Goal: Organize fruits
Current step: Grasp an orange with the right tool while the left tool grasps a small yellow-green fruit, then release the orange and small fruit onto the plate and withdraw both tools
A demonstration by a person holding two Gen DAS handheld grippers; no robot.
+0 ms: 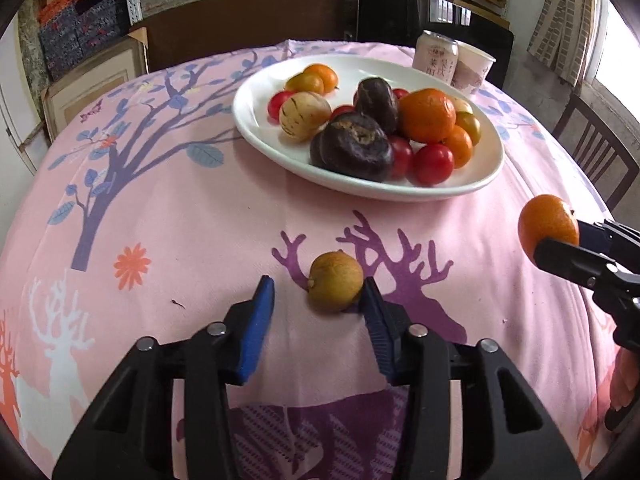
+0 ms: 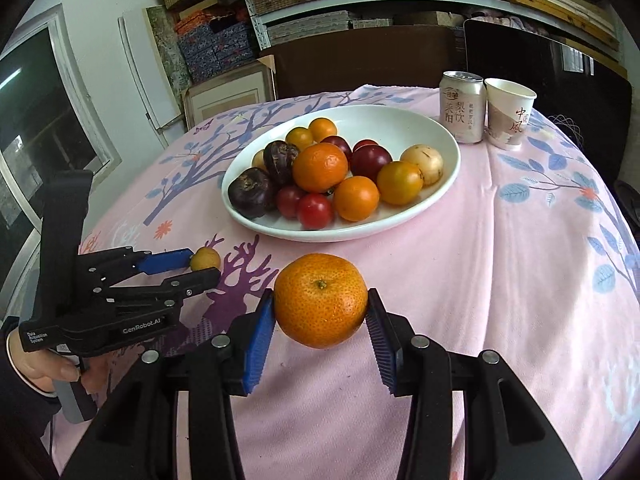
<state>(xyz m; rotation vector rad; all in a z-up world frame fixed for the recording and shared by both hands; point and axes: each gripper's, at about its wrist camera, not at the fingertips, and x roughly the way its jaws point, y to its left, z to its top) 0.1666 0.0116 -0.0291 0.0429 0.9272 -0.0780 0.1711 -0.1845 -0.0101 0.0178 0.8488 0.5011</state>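
Pink tablecloth [image 2: 500, 280] lies bare right of held mandarin [image 2: 320, 300].

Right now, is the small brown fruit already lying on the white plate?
No, the small brown fruit lies on the pink tablecloth, in front of the white plate.

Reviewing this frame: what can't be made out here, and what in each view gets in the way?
- Left gripper on the small brown fruit: the left wrist view shows a gap at one pad; in the right wrist view its fingers cover the fruit.
- Fruit at the bottom of the white plate: buried under the pile in both views.
- Mandarin's underside: faces away in the right wrist view; the right gripper hides part in the left.
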